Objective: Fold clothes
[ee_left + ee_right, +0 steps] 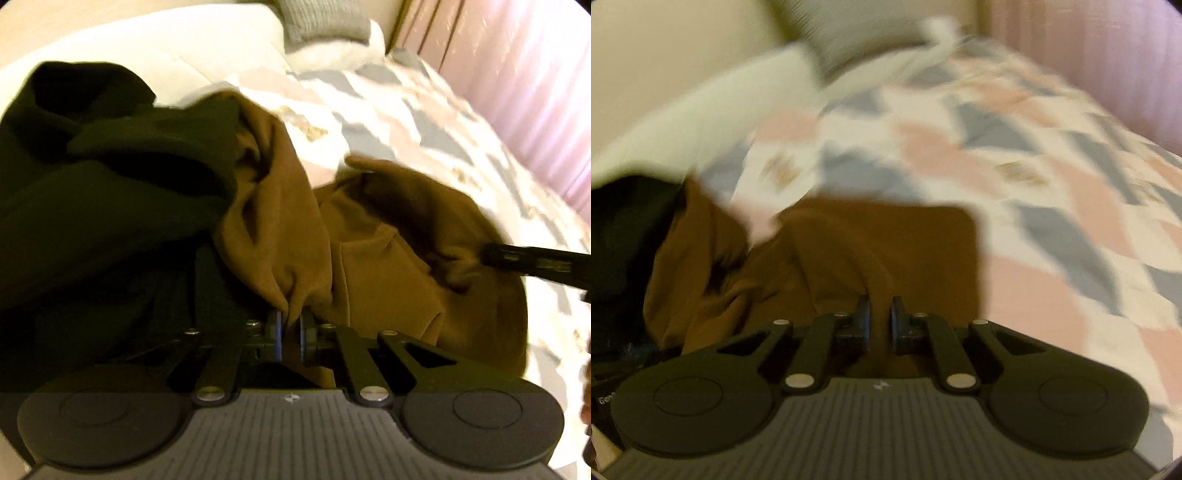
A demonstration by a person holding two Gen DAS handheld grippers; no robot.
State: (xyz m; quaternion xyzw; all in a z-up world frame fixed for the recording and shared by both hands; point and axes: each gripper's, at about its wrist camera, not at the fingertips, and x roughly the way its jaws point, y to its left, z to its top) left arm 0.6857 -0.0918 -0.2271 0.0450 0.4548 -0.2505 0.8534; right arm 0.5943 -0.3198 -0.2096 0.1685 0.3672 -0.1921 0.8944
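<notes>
A brown garment (388,258) lies crumpled on the bed; it also shows in the right wrist view (886,243). My left gripper (291,332) is shut on a pinched fold of the brown garment. My right gripper (880,321) is nearly shut with brown cloth running between its pads, at the garment's other edge; in the left wrist view the right gripper (491,254) reaches in from the right onto the brown cloth. A black garment (110,177) lies bunched to the left, touching the brown one, and shows at the left of the right wrist view (620,236).
The bed has a quilt (424,122) patterned in pink, grey and white, which also shows in the right wrist view (1052,184). White pillows (166,44) and a grey knitted cushion (325,18) sit at the head. A pink striped wall (517,74) runs along the right.
</notes>
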